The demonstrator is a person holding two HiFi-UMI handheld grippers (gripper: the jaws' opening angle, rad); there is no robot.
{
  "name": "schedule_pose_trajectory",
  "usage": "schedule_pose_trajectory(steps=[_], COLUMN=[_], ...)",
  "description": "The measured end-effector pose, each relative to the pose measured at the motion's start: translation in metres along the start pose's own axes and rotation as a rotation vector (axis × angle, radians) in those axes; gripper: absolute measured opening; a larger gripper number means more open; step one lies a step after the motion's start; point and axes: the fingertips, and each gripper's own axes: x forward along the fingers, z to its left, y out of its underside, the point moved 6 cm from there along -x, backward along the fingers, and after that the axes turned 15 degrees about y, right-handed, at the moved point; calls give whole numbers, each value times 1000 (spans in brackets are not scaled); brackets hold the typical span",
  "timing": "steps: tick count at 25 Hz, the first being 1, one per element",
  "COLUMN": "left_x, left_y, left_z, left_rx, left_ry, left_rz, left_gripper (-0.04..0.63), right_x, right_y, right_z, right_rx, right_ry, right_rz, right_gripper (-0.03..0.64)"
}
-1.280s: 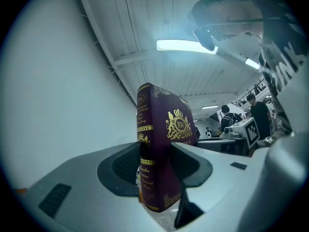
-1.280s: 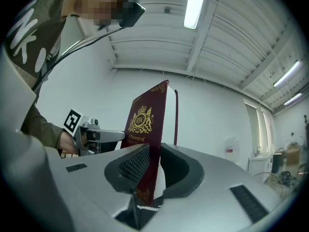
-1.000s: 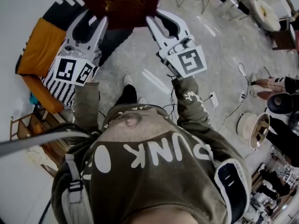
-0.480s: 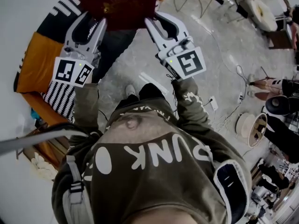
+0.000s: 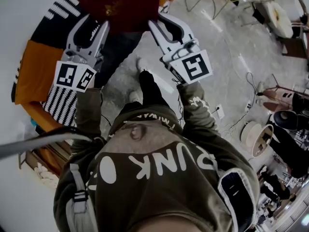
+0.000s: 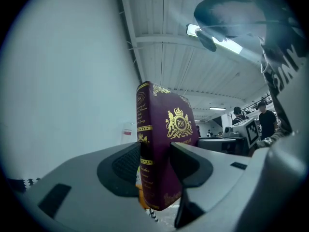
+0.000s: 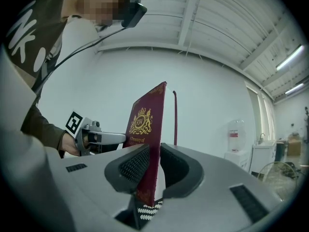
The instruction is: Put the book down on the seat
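The left gripper (image 5: 96,23) and the right gripper (image 5: 159,21) each clamp, jaws narrowly apart, on the near edge of the maroon hardcover book (image 5: 120,4). They hold it over the orange-and-striped seat (image 5: 31,74) at far left. The head view cuts off the book's far edge.

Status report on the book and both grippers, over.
Left gripper, right gripper both shut on maroon book. Book aloft by cushioned seat, not down. No obstruction seen.

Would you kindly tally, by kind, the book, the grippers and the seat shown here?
Maroon book: 1
Grippers: 2 (left gripper, right gripper, each shut on the book)
Patchwork seat: 1
Total: 4
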Motion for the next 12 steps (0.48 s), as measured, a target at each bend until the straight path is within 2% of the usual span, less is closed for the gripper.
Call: schedule_pose_trajectory(steps=[4, 8, 12], left_x=[36, 75, 90], left_y=[37, 91, 146], left_z=[41, 81, 111], left_rx=[-33, -88, -145], left_ry=[-28, -47, -65], left_rz=[28, 61, 100], left_gripper=[173, 173, 173], right_x=[43, 84, 112], right_y=[41, 95, 150], right_z=[-36, -76, -93], right_rx=[39, 71, 89], right_ry=[-18, -31, -52], right_rz=[37, 97, 154], right_gripper=[81, 81, 81])
